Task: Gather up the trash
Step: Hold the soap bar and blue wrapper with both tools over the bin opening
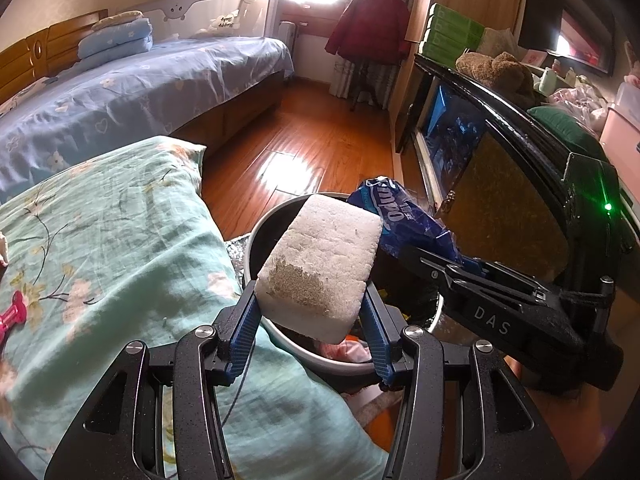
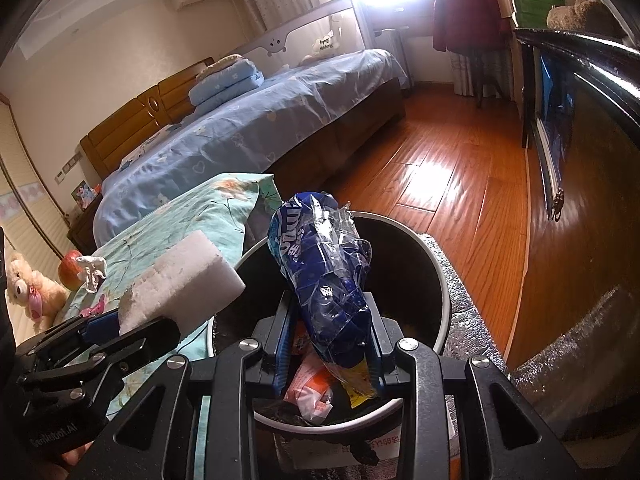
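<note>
Two loads over round white-rimmed bin (image 2: pixel 436 276) | left gripper (image 1: pixel 312 312) clamps white foam block (image 1: pixel 320 264), overhanging near rim, may fall onto green floral bedding (image 1: pixel 112 216) | right gripper (image 2: pixel 330 344) pinches crumpled blue plastic wrapper (image 2: pixel 320 264), may cling on release

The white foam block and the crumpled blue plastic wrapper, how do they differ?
The white foam block is rigid, thick and opaque, soiled at one end; the crumpled blue plastic wrapper is thin, creased, glossy and printed. The left gripper holds the block, the right gripper the wrapper. Both hang over the round bin.
</note>
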A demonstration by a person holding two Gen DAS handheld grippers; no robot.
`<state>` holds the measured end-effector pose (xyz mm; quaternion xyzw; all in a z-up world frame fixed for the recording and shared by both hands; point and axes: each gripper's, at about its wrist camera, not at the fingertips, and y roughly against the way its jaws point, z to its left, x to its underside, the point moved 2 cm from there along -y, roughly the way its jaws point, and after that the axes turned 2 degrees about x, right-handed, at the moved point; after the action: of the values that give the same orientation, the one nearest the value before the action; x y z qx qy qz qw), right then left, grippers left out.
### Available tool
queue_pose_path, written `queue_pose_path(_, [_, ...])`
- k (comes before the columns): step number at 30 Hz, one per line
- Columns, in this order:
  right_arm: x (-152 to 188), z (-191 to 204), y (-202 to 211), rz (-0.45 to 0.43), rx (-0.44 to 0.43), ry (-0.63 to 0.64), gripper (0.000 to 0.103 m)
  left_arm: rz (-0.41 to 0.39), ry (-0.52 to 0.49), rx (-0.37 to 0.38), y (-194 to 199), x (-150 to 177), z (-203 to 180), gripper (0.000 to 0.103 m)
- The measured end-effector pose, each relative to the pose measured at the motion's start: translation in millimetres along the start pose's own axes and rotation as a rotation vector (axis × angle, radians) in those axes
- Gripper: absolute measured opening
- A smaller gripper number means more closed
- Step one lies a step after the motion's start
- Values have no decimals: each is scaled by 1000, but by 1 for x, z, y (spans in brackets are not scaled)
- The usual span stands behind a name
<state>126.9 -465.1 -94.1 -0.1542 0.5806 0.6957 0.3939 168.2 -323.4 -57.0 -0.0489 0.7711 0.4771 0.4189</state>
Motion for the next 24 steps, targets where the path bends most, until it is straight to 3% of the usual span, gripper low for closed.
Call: queue_pose_path(24, [-2,-2,-2,9,-5,-5,32,1,-6,-1,-1,-2,-1,48])
